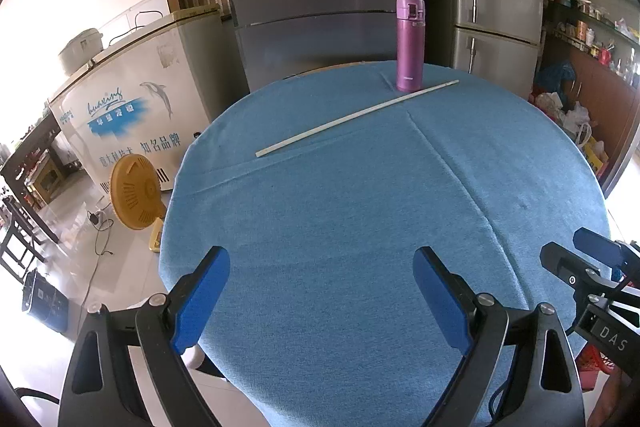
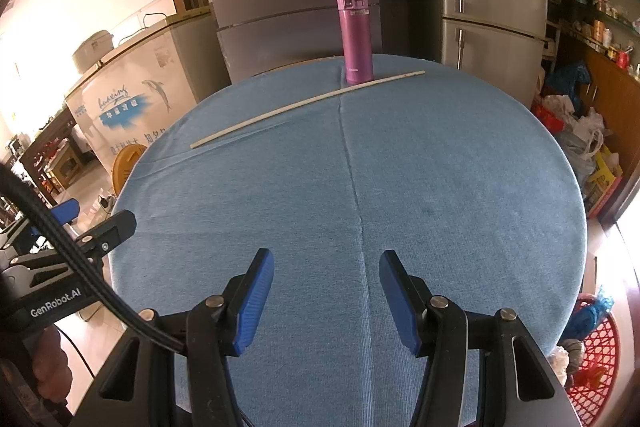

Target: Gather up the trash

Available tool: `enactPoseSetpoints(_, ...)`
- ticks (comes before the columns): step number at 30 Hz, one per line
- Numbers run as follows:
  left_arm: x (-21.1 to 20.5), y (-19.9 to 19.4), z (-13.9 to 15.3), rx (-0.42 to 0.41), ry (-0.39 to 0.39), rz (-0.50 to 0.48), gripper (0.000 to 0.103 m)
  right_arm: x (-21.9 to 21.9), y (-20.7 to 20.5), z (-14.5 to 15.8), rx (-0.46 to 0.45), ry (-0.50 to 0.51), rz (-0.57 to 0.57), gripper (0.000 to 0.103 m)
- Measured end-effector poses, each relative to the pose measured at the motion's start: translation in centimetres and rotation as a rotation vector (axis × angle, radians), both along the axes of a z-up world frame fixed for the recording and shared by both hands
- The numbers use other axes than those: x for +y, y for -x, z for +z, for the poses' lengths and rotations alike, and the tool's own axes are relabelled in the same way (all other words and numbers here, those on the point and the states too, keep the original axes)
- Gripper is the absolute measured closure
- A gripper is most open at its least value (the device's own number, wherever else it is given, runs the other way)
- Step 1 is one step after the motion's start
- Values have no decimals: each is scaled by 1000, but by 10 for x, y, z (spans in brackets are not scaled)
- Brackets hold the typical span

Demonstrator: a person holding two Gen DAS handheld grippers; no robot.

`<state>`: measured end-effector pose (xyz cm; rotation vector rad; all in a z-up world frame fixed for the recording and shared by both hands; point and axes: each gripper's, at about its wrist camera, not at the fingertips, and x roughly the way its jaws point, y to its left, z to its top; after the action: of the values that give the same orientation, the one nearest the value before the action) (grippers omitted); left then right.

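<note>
Two tongs hover empty, left tongs wide, right tongs narrower. The white stick lies far across the surface, touching the purple flask; a careless pinch could topple it.

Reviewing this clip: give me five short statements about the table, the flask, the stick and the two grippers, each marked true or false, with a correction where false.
1. The purple flask stands upright near the far edge of the blue tablecloth. True.
2. The thin white stick is clamped in the left gripper. False: it lies on the cloth, far from both grippers, just in front of the flask.
3. The right gripper holds nothing between its blue pads. True.
4. The left gripper's jaws stand narrower than the right's. False: the left's stand wider.
5. A red basket sits on the table beside the flask. False: it is below the table's near right edge.
</note>
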<state>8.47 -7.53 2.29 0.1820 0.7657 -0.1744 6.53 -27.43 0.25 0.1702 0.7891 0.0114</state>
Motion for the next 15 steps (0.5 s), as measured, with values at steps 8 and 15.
enactPoseSetpoints(8, 1, 0, -1, 1, 1, 0, 10, 3, -2, 0, -5, 7, 1, 44)
enactPoseSetpoints(15, 5, 0, -1, 1, 8, 1, 10, 7, -3, 1, -6, 13, 1, 44)
